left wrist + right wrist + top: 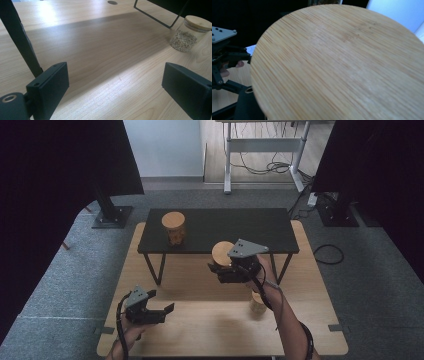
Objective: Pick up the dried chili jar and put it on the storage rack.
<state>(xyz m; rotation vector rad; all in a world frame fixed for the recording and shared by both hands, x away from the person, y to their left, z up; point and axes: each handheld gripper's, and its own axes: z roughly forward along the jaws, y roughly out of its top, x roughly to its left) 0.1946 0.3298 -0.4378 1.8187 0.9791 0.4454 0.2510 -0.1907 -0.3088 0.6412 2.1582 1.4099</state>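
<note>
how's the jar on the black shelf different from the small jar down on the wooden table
The jar on the black shelf stands raised on the shelf; the small jar stands on the wooden table. The shelf jar looks bigger with orange-brown contents; the small jar holds pale grains. Both have round wooden lids.

This looks to me like a lab or office room set up for recording, not a home. I stand at a light wooden table (310, 320) on grey carpet (65, 280), with a low black shelf (235, 227) placed on top of it as a staged workspace. Black curtains (50, 180) hang at both sides on weighted stands (112, 215). Behind, a height-adjustable desk frame (265, 145) stands on a wood floor with loose cables (265, 167) under it, and another cable (330, 252) lies coiled on the carpet.
</note>
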